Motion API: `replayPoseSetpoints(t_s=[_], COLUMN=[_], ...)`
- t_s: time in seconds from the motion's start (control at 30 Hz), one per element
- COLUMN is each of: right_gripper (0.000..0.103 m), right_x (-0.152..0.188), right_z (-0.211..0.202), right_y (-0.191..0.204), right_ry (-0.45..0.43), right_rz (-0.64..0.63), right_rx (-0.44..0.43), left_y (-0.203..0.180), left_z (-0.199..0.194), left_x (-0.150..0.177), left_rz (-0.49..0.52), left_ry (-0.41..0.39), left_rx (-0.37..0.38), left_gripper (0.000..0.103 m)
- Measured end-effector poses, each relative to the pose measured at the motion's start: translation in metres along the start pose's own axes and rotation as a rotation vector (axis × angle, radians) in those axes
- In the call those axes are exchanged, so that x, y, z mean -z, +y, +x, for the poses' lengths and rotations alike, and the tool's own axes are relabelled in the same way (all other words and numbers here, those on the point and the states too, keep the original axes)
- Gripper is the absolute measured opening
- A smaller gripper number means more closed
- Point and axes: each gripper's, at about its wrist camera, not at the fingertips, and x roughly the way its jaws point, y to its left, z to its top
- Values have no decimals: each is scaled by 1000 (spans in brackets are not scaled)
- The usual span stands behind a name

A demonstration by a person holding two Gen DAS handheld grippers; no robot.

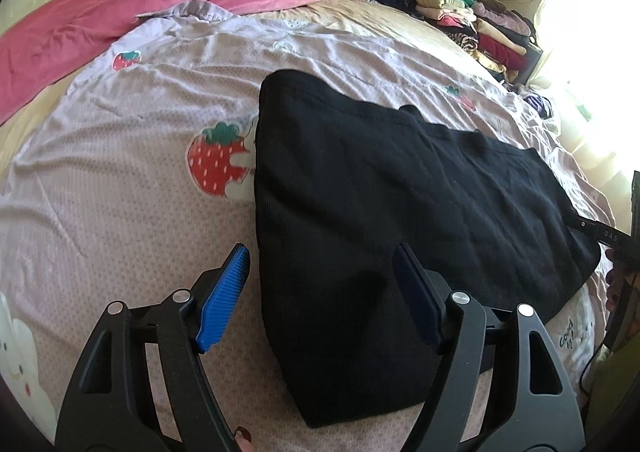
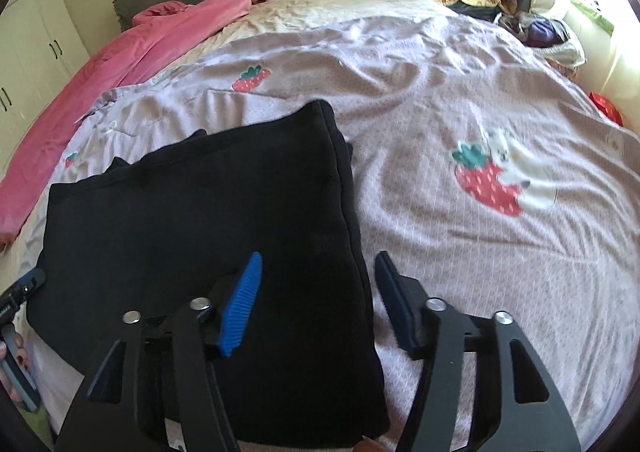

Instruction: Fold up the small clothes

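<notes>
1. Black garment point(image 1: 400, 204): folded flat on the strawberry sheet point(image 1: 140, 172).
2. Left gripper point(image 1: 322, 264): jaws apart, straddling the garment's left edge.
3. Right gripper point(image 2: 320, 272): jaws apart over its right edge.
4. Red item point(image 2: 606, 108): right view only (identity unclear).
</notes>
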Motion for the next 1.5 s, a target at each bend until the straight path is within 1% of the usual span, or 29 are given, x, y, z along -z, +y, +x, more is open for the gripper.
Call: replayPoseSetpoints(t_s=[0.13,0.17,0.23,0.27,0.3,0.33,0.37,0.4,0.47,0.67,0.93,1.2,1.27,1.3,1.33,1.37,1.4,1.5], right_gripper=[48,46,36,29,22,19,14,9,8,8,11,12,15,18,20,25,33,43], right_x=[6,7,9,11,11,11,11,12,14,20,22,28,28,28,27,27,28,30], right_z=[-7,-8,-9,-9,-9,-10,-11,-13,-16,-6,-6,-7,-11,-16,-20,-23,-27,-38], right_y=[-2,-3,-4,-4,-5,-5,-4,-3,-4,-7,-11,-12,-12,-10,-8,-6,-4,7], right_ry=[-15,-17,-14,-11,-9,-11,-17,-23,-28,2,5,18,7,-2,-14,-24,-31,-61], right_rz=[13,15,20,21,19,16,11,5,4,11,32,44,51,46,37,30,30,5], right_rx=[7,3,-9,-13,-15,-16,-13,-5,17,50,60,90,83,85,82,73,58,29], left_y=[2,2,3,3,3,4,4,3,2,4,3,5,6,6,5,3,3,2], left_z=[-3,-4,-5,-6,-6,-6,-6,-6,-7,-2,-2,-5,-9,-12,-15,-19,-22,-29], left_x=[5,6,10,12,14,15,16,18,20,23,24,29,30,30,30,30,31,32], left_rz=[-12,-15,-25,-28,-28,-27,-26,-27,-19,-23,-19,-25,-44,-53,-53,-50,-50,-57], left_ry=[0,0,4,7,9,13,19,23,25,44,49,54,50,50,47,41,37,32], left_rx=[2,1,6,11,13,19,30,34,20,17,15,17,27,31,33,32,33,38], left_gripper=[66,66,66,65,63,52,45,44,43,44,44,44,44,44,44,44,44,44])
